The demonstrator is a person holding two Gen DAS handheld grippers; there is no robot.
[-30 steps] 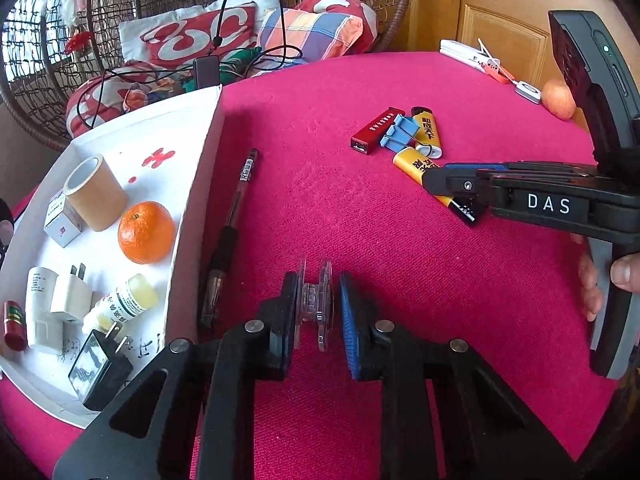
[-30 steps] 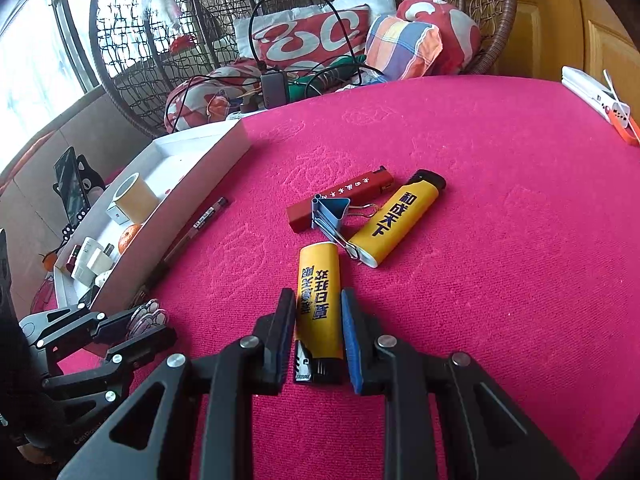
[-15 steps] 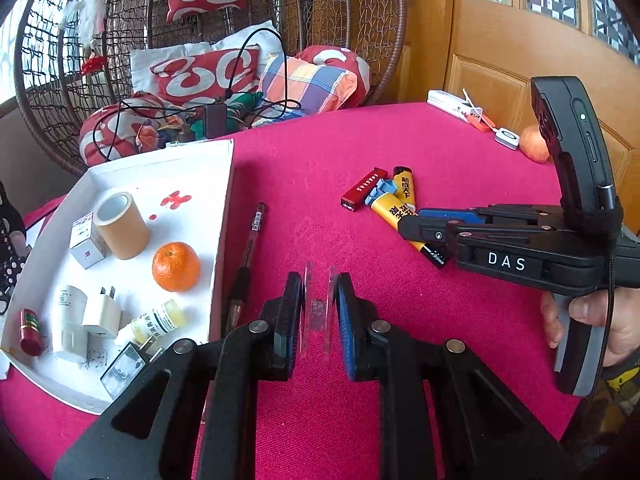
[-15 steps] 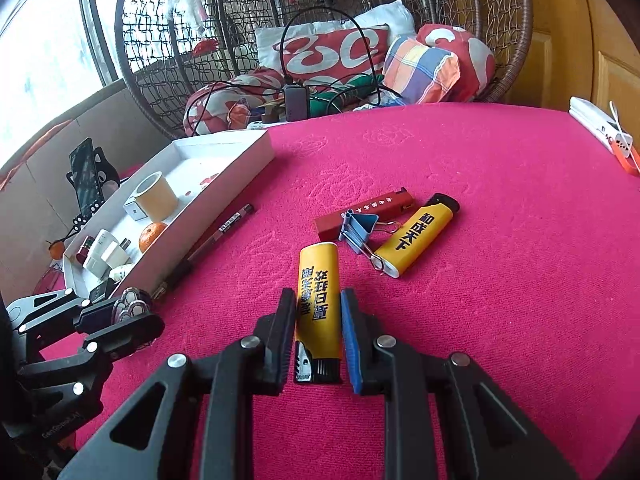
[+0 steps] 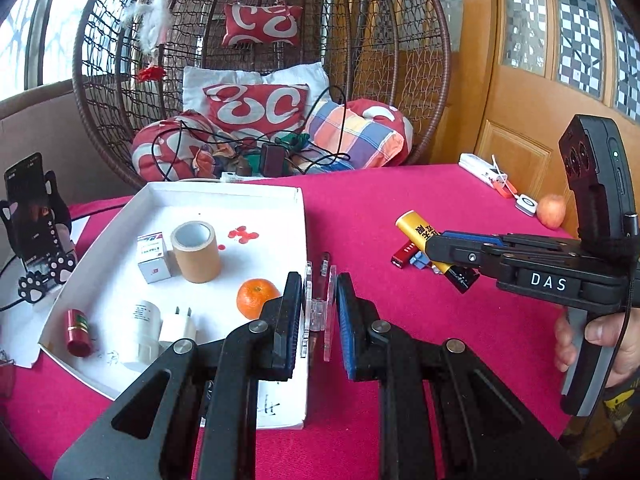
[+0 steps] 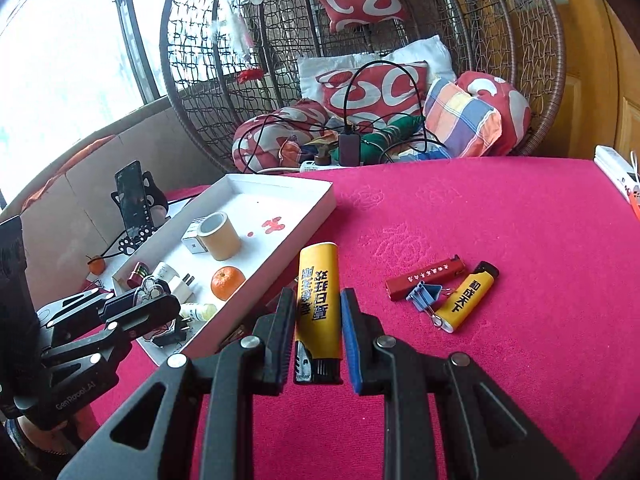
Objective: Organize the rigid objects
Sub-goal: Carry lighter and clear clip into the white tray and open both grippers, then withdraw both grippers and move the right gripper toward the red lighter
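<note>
My left gripper (image 5: 318,316) is shut on a clear plastic spool (image 5: 319,312) and holds it above the right edge of the white tray (image 5: 224,191). My right gripper (image 6: 316,334) is shut on a yellow lighter (image 6: 318,300), lifted above the red tablecloth near the tray's (image 6: 320,216) right wall. The right gripper (image 5: 436,250) with the lighter (image 5: 418,230) also shows in the left wrist view. The left gripper (image 6: 160,304) shows in the right wrist view over the tray's near end.
The tray holds a tape roll (image 5: 196,252), an orange (image 5: 256,298), a small box (image 5: 152,256), plugs, bottles and a red tube (image 5: 78,332). A pen (image 5: 322,268) lies beside the tray. A red lighter (image 6: 424,278), blue binder clip (image 6: 424,296) and second yellow lighter (image 6: 466,296) lie on the cloth.
Both grippers have risen off the cloth with their objects. The left one has moved left over the tray's edge; the right one has carried the lighter toward the tray.
</note>
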